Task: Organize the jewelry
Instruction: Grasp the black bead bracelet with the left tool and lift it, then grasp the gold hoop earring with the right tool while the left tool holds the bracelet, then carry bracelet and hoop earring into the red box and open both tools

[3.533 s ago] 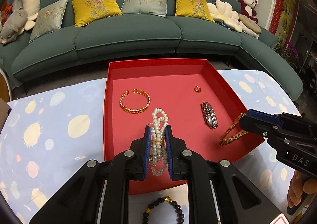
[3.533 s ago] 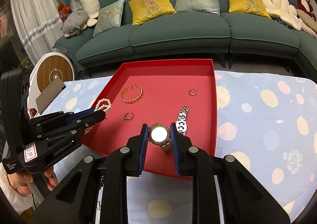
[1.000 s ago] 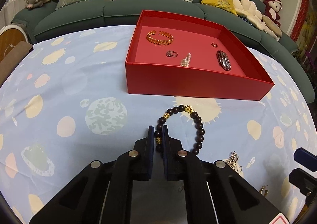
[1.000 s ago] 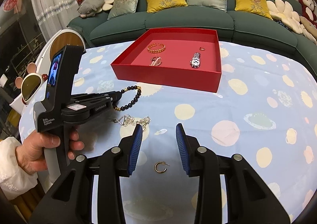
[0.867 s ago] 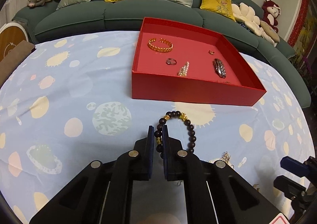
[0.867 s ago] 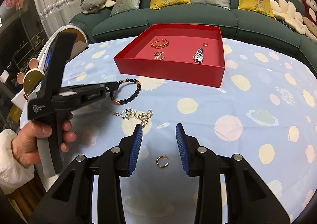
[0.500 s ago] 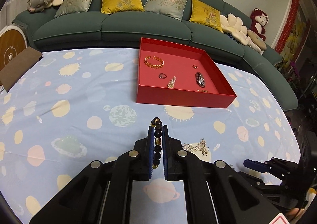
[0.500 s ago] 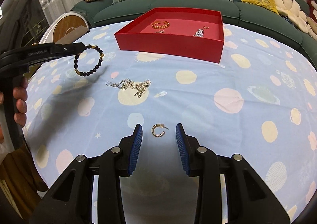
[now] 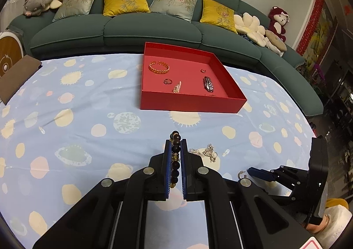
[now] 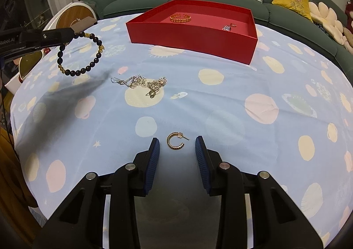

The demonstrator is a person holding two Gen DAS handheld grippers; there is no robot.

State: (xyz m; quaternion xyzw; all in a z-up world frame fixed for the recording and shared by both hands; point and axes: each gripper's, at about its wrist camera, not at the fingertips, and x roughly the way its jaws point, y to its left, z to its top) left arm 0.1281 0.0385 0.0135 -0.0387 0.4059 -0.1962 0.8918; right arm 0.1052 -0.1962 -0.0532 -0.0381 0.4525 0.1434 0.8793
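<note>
My left gripper (image 9: pixel 175 145) is shut on a dark bead bracelet (image 9: pixel 175 149), which hangs in the air as a loop (image 10: pixel 77 72) over the spotted cloth. The right gripper (image 10: pixel 177 138) is open and low over the cloth. A gold hoop earring (image 10: pixel 170 144) lies loose just ahead of its fingertips, between them and untouched. Further off stands the red tray (image 9: pixel 192 101), holding a gold bangle (image 9: pixel 159 67), a ring (image 9: pixel 167 81), a pearl string (image 9: pixel 177 88), a watch (image 9: pixel 208 83) and a small earring (image 9: pixel 203 70). A silver chain (image 10: pixel 141 82) lies on the cloth.
The table wears a blue spotted cloth (image 10: pixel 260 103). A green sofa (image 9: pixel 152 28) with cushions runs behind it. A brown board (image 9: pixel 17 72) rests at the table's left edge. A hand (image 9: pixel 326 220) holds the right gripper's handle at lower right.
The left gripper has lifted the bead bracelet off the cloth and drawn back from the tray. The right gripper has sunk toward the hoop earring, which now sits between its fingertips.
</note>
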